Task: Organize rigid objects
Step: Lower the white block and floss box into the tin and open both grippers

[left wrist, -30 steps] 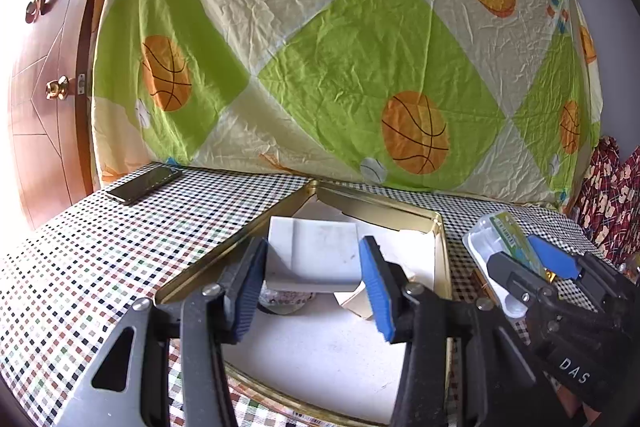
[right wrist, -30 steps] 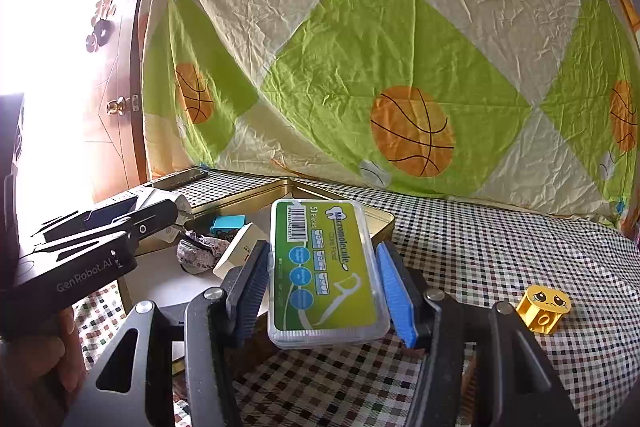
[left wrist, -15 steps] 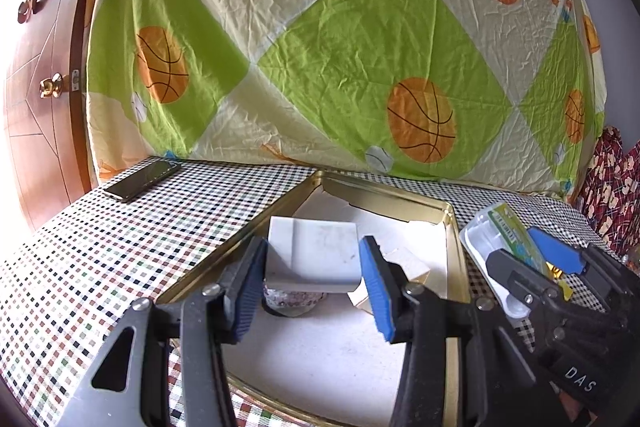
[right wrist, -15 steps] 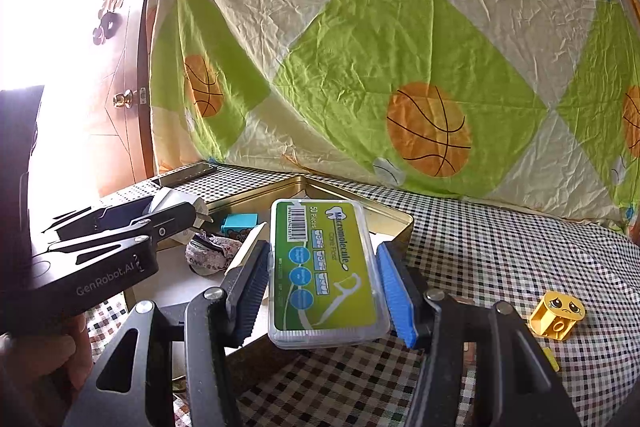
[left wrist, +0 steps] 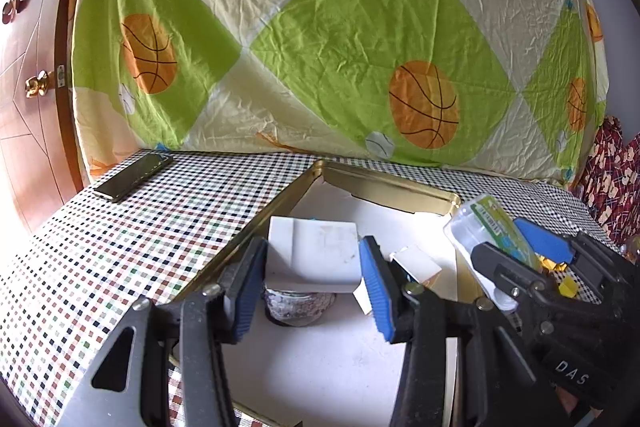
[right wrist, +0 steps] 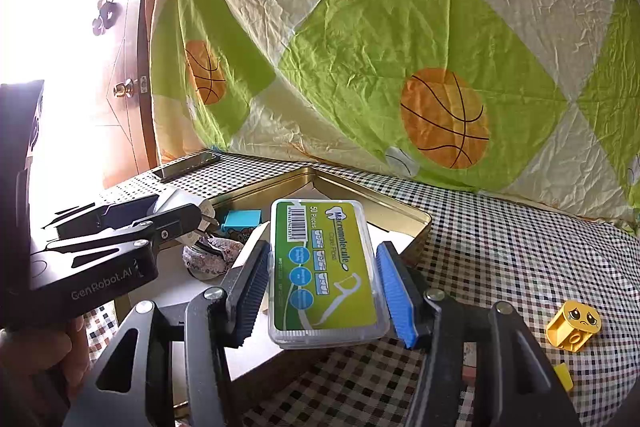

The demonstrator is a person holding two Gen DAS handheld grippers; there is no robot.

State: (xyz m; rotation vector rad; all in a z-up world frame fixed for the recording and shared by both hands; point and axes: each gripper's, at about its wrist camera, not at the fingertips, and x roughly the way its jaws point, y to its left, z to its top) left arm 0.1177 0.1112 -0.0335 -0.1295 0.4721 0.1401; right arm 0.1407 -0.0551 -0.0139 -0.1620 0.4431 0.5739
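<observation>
Both grippers had eased forward toward the tin (left wrist: 384, 183) since a second earlier, loads unchanged.

Item 1: white block (left wrist: 316, 253). Clenched in my left gripper (left wrist: 314, 291), both pads flat on its sides, held over the tin's near half, above a small speckled jar (left wrist: 298, 309). From the right view it looked like a plug adapter (right wrist: 188, 211). I judged it stiff, light, smooth-sided; the flat flanks were the place to hold it.

Item 2: floss box (right wrist: 326, 267), clear plastic, green label. Grasped by my right gripper (right wrist: 324, 297) across its long edges, hanging at the tin's right rim. I judged it light, rigid but thin-walled and slick, so moderate squeeze only.

Item 3: blue block (right wrist: 240, 218) and a pale card (left wrist: 416, 263), inside the tin.

Item 4: yellow face cube (right wrist: 574, 323), on the checked cloth (left wrist: 140, 227) well right of the tin, untouched.

Item 5: phone (left wrist: 134, 175), far left of the tin.
</observation>
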